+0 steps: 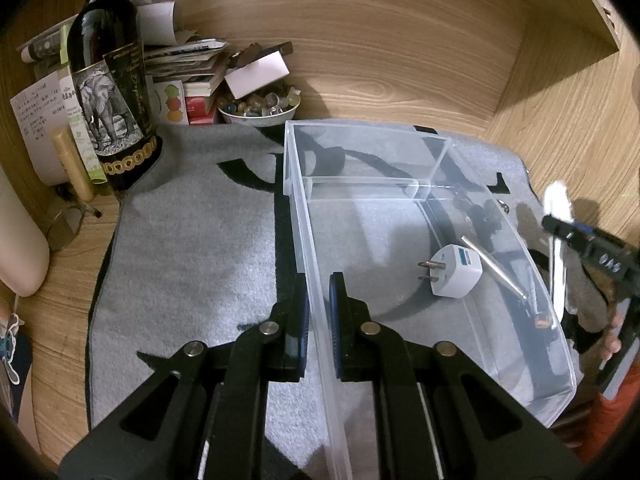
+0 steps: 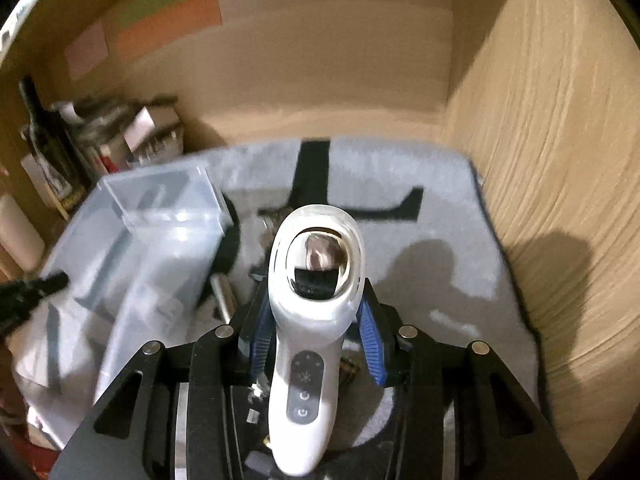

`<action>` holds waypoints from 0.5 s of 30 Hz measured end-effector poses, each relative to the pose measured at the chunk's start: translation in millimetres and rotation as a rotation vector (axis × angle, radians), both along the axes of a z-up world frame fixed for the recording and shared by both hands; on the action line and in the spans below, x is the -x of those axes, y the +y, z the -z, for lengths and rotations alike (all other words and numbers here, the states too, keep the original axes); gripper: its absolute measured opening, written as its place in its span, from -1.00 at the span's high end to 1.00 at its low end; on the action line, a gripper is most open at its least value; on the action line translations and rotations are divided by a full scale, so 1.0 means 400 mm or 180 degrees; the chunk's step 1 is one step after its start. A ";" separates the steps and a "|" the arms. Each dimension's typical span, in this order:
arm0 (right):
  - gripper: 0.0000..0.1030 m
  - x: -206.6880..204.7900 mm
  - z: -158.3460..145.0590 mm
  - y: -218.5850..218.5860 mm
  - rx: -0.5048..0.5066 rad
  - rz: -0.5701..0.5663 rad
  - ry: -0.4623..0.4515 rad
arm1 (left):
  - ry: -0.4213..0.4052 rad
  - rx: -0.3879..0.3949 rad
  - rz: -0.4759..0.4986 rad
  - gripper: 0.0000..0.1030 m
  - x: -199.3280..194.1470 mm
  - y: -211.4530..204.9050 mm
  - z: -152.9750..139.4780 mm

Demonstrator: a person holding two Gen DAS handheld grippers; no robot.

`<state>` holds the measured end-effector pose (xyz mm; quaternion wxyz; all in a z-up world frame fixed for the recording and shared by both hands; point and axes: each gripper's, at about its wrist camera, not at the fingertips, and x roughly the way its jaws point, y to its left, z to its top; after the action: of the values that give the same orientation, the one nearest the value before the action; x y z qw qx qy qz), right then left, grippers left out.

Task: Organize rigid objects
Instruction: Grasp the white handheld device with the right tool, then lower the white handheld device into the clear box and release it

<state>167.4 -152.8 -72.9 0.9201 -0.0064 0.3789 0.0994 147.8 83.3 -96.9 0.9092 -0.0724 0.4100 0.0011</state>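
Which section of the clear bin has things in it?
The near, larger section of the bin: it holds a white plug adapter and a metal rod. The small far section, behind the divider, shows nothing inside.

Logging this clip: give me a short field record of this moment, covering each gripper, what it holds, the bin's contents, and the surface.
left gripper: shut on the near wall of the clear plastic bin
right gripper: shut on a white handheld device with buttons on its handle
bin contents: white plug adapter, thin metal rod; rear compartment looks empty
surface: grey mat on a wooden desk
background: wine bottle, bowl of marbles
image quality: right wrist view motion-blurred
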 end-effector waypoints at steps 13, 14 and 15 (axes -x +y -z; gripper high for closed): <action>0.30 0.045 -0.174 0.102 -0.0159 -0.0361 -0.0646 | -0.0025 0.0017 -0.0002 0.82 0.004 -0.001 -0.001; 0.30 0.049 -0.184 0.116 -0.0172 -0.0416 -0.0679 | -0.0026 0.0017 0.0000 0.82 0.004 -0.001 -0.001; 0.30 0.055 -0.193 0.133 -0.0180 -0.0486 -0.0708 | -0.0027 0.0020 0.0001 0.82 0.004 -0.001 -0.002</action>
<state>145.6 -99.8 4.3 0.9459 -0.0203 0.2700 0.1785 146.0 82.9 -96.3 0.9107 -0.0752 0.4061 -0.0006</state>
